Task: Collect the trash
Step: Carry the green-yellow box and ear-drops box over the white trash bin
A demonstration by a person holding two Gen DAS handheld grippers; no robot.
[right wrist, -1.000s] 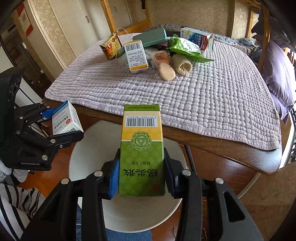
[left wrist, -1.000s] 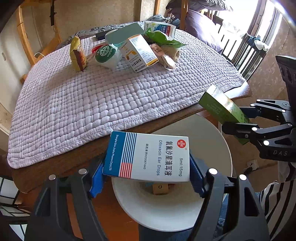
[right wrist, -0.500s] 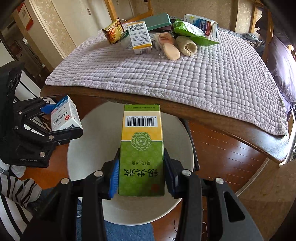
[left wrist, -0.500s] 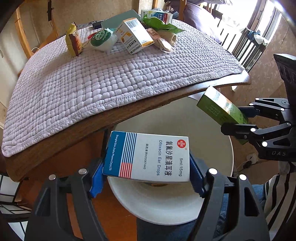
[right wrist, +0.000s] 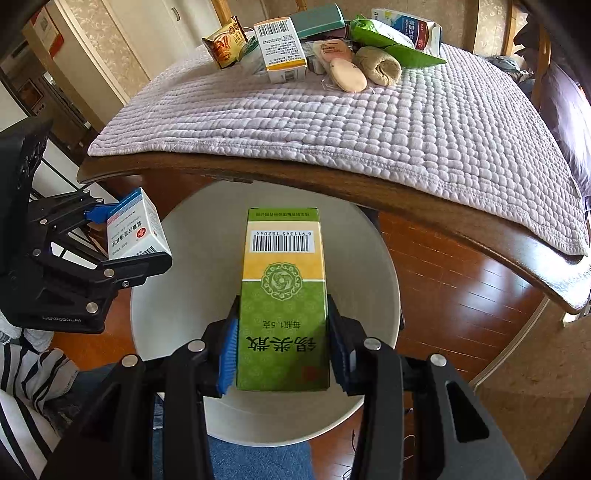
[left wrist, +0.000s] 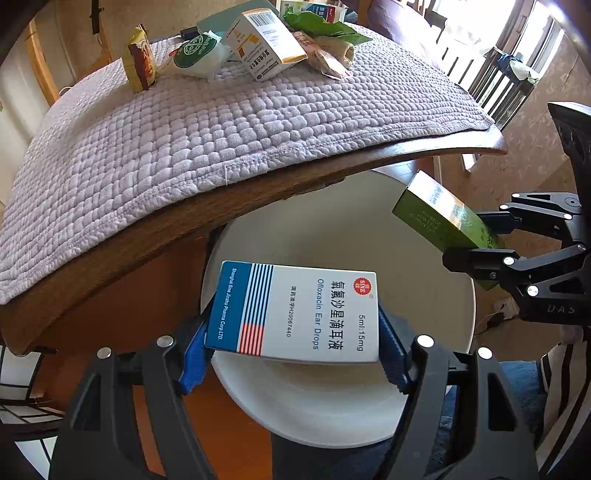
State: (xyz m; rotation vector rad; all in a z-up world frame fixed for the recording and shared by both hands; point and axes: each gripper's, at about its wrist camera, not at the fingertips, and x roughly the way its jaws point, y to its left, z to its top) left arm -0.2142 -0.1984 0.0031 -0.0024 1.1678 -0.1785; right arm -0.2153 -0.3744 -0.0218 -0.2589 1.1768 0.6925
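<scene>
The left gripper [left wrist: 291, 354] grips a white and blue ear-drops box [left wrist: 295, 312]; its blue-padded fingers [left wrist: 194, 354] press on the box's two short ends, and the box lies flat with its printed face up. In the left wrist view this box hangs over the white round bin [left wrist: 424, 266], which sits on the wood floor below the table edge [left wrist: 184, 221]. The same box shows at 9 o'clock in the right wrist view [right wrist: 135, 229], over the bin's left rim.

The right gripper [right wrist: 282, 354] grips a green and yellow box [right wrist: 282, 299], barcode end pointing away from the camera; the fingers [right wrist: 229, 354] are closed on its long sides near the lower end. This box hangs above the middle of the bin [right wrist: 369, 258]. In the left wrist view it appears at 3 o'clock [left wrist: 439, 218], tilted, over the bin's right rim.

The two held boxes are apart and neither touches the bin.

On the table, a lilac quilted cover [right wrist: 369, 122] carries the remaining items in a cluster at 12 o'clock: a white box with barcode [right wrist: 282, 48], a yellow-brown snack packet [right wrist: 223, 42], a green wrapper [right wrist: 391, 44], a beige oval pouch [right wrist: 349, 74], a tan rolled bundle [right wrist: 380, 66], a dark green flat case [right wrist: 319, 20], and a white and blue carton [right wrist: 410, 27]. All lie well apart from the near table edge.

A striped sleeve [right wrist: 26, 373] shows at 8 o'clock in the right wrist view.
</scene>
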